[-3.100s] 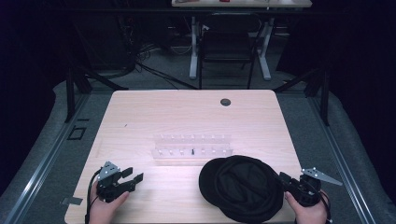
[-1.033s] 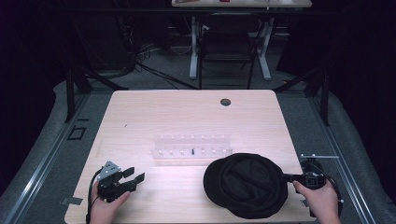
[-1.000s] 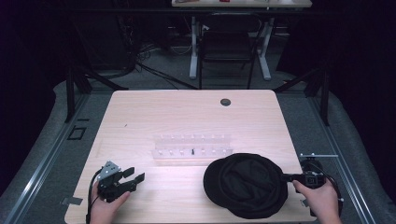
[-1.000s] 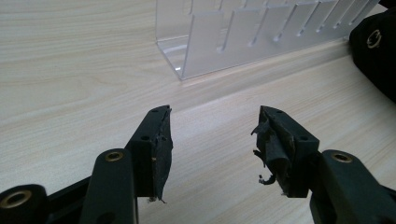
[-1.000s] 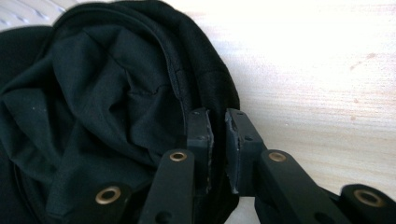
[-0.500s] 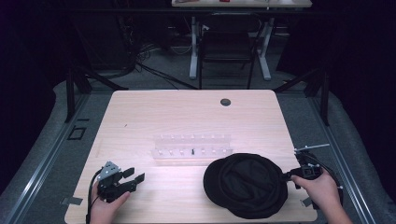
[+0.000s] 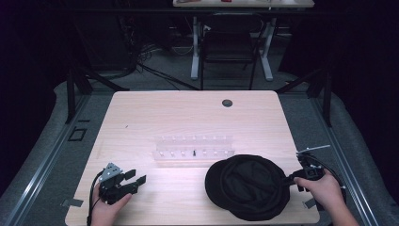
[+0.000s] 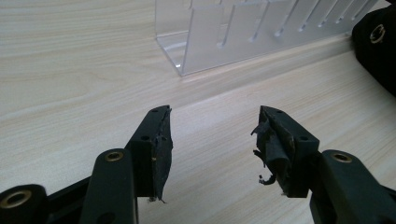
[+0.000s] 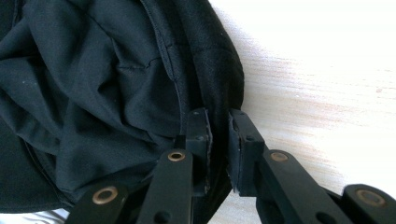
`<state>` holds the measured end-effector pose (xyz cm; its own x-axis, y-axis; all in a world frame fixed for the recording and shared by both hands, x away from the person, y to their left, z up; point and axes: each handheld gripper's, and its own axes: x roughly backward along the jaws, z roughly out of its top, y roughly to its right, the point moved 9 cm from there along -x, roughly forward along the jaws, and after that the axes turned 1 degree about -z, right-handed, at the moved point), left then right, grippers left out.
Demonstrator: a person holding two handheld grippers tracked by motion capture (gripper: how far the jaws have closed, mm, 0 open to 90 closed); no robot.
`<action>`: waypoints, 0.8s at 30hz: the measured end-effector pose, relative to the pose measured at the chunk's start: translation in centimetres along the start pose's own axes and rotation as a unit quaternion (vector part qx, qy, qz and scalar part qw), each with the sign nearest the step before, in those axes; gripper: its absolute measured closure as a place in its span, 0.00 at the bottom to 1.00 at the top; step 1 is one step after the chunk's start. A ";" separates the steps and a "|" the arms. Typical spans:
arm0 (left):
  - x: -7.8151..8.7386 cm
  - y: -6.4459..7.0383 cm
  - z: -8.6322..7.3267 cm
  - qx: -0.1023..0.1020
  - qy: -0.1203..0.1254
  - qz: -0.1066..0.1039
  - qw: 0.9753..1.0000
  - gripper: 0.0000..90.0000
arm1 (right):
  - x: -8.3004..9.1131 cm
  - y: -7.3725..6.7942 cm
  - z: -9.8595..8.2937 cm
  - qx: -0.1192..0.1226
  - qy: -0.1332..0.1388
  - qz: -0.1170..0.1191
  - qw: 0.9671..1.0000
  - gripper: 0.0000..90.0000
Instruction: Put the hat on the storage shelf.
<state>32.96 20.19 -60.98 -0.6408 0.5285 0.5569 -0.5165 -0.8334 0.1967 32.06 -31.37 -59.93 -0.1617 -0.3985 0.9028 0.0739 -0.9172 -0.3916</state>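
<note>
A black fabric hat (image 7: 249,186) lies upside down on the front right of the wooden table (image 7: 188,117). My right gripper (image 7: 289,179) is shut on the hat's rim at its right edge; in the right gripper view the rim (image 9: 219,88) is pinched between the two jaws of that gripper (image 9: 218,140). A clear plastic rack (image 7: 194,147) with small slots stands mid-table behind the hat. My left gripper (image 7: 134,176) rests at the front left, open with nothing between its jaws. In the left gripper view, the left gripper (image 8: 212,140) points toward the rack (image 8: 243,32).
A small dark round grommet (image 7: 227,102) sits in the table near its far edge. A chair (image 7: 228,42) and desk legs stand on the floor beyond the table. The hat's edge (image 8: 378,42) shows at the right of the left gripper view.
The hat, folded at first, has been spread out flatter and pulled rightward. My right gripper moved up and right along its rim. The left gripper has stayed put.
</note>
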 end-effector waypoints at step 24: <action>0.1 -0.1 0.0 0.004 -0.002 0.000 1.000 0.51 | 1.7 -1.1 -0.1 -0.011 -0.004 0.058 0.998 0.97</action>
<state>32.96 20.34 -61.01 -0.6395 0.5273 0.5595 -0.5115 -0.8351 0.2024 31.63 -31.00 -58.00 -0.1450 -0.5023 0.8524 0.0709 -0.8646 -0.4974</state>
